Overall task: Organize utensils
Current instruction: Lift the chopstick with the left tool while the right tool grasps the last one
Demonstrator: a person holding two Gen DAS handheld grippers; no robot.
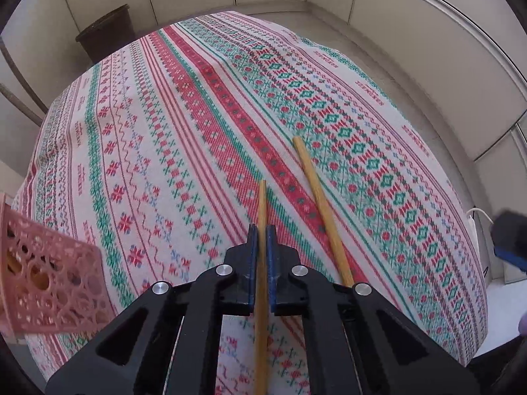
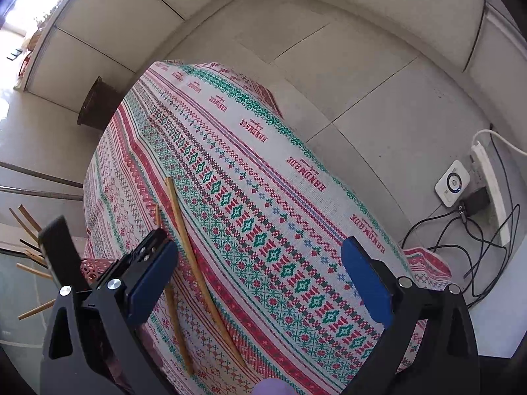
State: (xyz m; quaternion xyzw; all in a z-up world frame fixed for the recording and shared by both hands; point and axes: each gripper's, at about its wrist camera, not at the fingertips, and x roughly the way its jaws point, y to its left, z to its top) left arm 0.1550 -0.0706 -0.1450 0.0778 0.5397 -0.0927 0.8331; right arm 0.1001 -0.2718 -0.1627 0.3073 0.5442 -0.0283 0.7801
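Your left gripper [image 1: 262,230] has its blue pads pressed in on a wooden chopstick [image 1: 262,263], with only the stick's width between them. The held chopstick runs along the gripper's own axis, its near length passing back between the black arms and its far tip [image 1: 262,182] poking forward just past the pads, above the tablecloth [image 1: 164,131].

Just to the right of it, a second chopstick [image 1: 321,207] lies flat on the cloth. Its long axis slants away from you, with the far end leaning left across the red stripe and the near end hidden under the gripper's right arm.

At the left edge of the left wrist view sits a pink perforated basket [image 1: 49,273], off the table's side. In the right wrist view you can make out more sticks [image 2: 28,227] fanning out beside it.

Your right gripper [image 2: 260,279] stands wide open, with nothing between its blue pads, over the right part of the table. From there the loose chopstick [image 2: 197,270] shows to the left of the gap, beside the left gripper's stick [image 2: 176,316].

Farther off, a dark bin [image 1: 105,33] stands on the floor past the table's far left corner. On the right, a power strip [image 2: 487,184], a white device [image 2: 452,184] and tangled cables [image 2: 461,230] lie on the floor.
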